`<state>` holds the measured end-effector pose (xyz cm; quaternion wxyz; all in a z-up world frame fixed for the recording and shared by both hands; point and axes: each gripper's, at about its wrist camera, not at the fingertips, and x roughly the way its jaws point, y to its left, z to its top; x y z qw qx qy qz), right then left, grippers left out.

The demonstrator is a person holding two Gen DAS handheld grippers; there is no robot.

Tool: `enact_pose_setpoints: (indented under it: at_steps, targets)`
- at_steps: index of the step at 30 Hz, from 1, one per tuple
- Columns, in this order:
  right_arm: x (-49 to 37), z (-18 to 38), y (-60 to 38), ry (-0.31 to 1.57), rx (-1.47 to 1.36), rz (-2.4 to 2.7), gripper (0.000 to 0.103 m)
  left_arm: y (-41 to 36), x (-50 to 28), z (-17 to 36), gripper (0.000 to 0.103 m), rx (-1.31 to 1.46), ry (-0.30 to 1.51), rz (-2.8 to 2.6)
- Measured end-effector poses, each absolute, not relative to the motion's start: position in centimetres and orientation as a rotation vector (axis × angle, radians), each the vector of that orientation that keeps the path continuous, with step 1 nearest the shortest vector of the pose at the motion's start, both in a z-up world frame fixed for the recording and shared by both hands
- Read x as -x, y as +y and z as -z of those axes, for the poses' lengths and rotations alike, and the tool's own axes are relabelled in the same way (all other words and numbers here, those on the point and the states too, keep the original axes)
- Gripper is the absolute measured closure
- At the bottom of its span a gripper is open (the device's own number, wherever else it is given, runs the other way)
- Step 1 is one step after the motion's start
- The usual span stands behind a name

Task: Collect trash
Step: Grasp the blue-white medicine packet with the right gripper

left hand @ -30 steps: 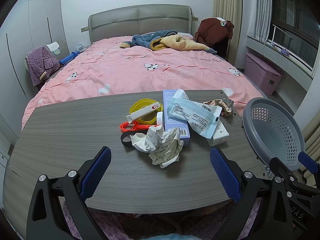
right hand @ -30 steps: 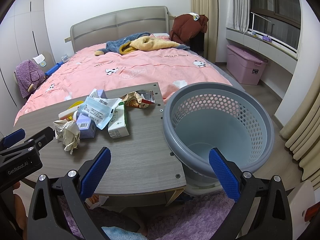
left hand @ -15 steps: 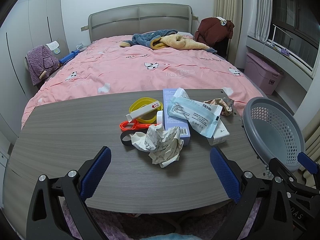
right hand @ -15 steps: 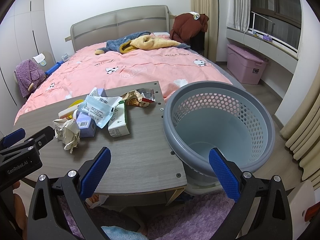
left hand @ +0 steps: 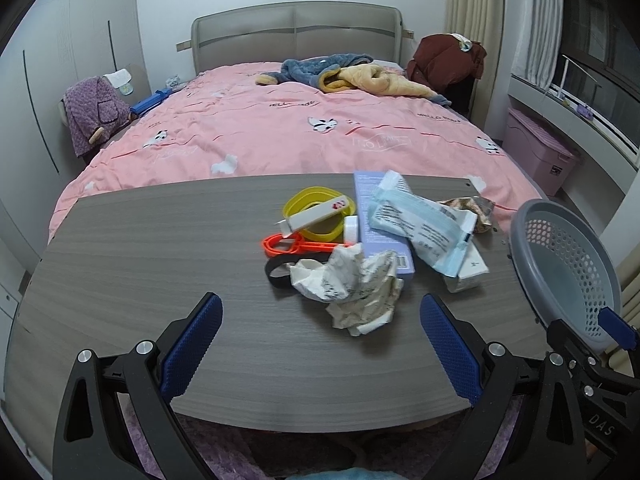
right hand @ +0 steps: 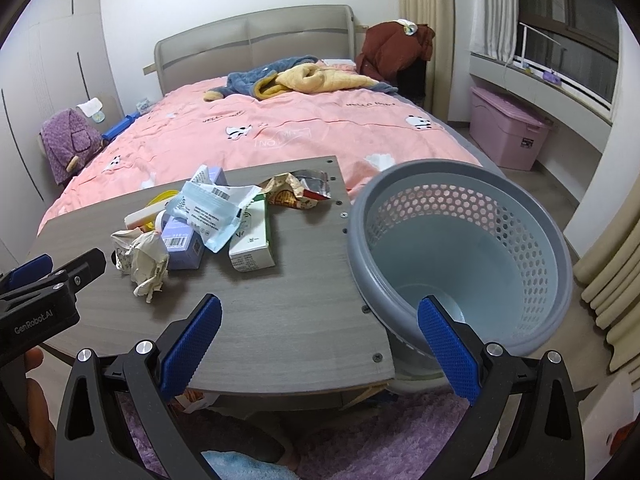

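progress: none, I see grey perforated plastic basket empty | crumpled white paper, wrappers all on wood-grain counter | left tongs, right tongs both spread wide, holding nothing

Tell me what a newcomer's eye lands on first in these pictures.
First, the heap of litter in the middle of the grey table: a crumpled paper wad nearest the camera, with a lilac box and a pale blue wrapper behind it. Next, the empty grey perforated basket against the table's right edge. Behind everything lies the bed's pink duvet.
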<state>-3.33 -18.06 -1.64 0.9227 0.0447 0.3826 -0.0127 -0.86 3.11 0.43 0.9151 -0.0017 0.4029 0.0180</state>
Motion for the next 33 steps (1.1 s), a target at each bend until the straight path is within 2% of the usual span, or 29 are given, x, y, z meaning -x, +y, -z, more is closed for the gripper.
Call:
enact_pose_setpoints:
  at_steps: [13,27,33]
  targets:
    - [-4.2,0.6,-14.0,0.759,0.028,-0.161,0.006,8.9,-1.5,0.9,0.008,0.069,0.861,-0.174]
    - [-11.0,2.5,-9.2,0.838,0.191,-0.305,0.008,9.5,-2.5,1.8,0.008,0.06,0.893,-0.168]
    - [-12.2,3.5,-7.7,0.881,0.25,-0.338,0.021,10.4,-2.9,2.0,0.008,0.094,0.898,-0.169]
